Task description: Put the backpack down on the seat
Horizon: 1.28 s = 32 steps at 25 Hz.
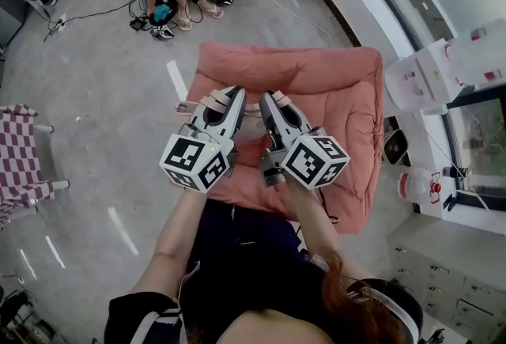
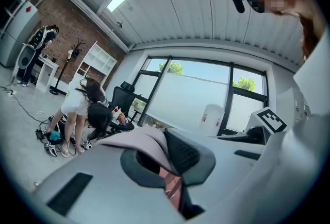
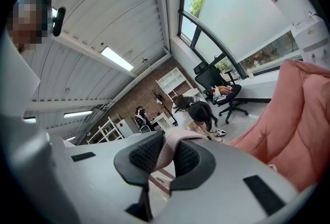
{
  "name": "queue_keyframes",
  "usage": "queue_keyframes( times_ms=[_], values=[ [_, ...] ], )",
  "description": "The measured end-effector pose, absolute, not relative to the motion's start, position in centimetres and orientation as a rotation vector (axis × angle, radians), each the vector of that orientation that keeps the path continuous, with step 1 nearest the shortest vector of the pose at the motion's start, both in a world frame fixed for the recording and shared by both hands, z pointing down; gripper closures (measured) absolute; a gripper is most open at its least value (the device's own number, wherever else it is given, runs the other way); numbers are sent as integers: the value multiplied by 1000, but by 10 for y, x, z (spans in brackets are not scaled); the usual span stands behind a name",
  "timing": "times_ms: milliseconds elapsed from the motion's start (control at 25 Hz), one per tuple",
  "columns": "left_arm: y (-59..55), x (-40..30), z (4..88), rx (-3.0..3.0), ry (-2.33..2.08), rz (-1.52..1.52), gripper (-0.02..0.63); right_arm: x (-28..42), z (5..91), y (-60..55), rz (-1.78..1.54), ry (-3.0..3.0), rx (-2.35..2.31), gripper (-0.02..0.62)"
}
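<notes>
Head view: the backpack (image 1: 250, 151) sits over the near half of the seat (image 1: 316, 73), a salmon-pink padded cushion. It shows only as a coral-pink patch between the two marker cubes. Most of its body is hidden under the grippers, so I cannot tell its long axis or which way it points. The left gripper (image 1: 228, 95) and right gripper (image 1: 273, 100) lie side by side above it, aimed toward the seat's far edge. A pale pink strap crosses each tip: the left strap (image 1: 211, 103) and the right strap (image 1: 278, 100).

Left gripper view: the left gripper (image 2: 167, 155) has its jaws pressed together on the left strap (image 2: 147, 140), a flat dusty-pink band arching over the pads.

Right gripper view: the right gripper (image 3: 165, 158) pinches the right strap (image 3: 172, 147) between its dark pads, with the seat (image 3: 304, 115) rising at the right.
</notes>
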<state>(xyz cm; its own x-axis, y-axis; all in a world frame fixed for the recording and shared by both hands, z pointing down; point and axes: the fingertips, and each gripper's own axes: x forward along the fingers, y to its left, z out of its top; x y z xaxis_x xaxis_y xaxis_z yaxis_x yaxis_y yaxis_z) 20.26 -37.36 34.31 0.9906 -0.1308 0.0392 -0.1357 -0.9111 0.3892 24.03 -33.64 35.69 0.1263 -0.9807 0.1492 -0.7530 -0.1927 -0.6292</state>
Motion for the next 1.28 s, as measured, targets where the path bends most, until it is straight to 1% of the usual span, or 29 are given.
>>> queue_keyframes(
  times_ms=[560,1280],
  values=[
    [-445,246,374,2709,-75,61,588,277,392,-403,-813,1575,-2059,529],
    [-506,324,425,2729,96,149,588,343,438,-459,-812,1469,-2151,529]
  ],
)
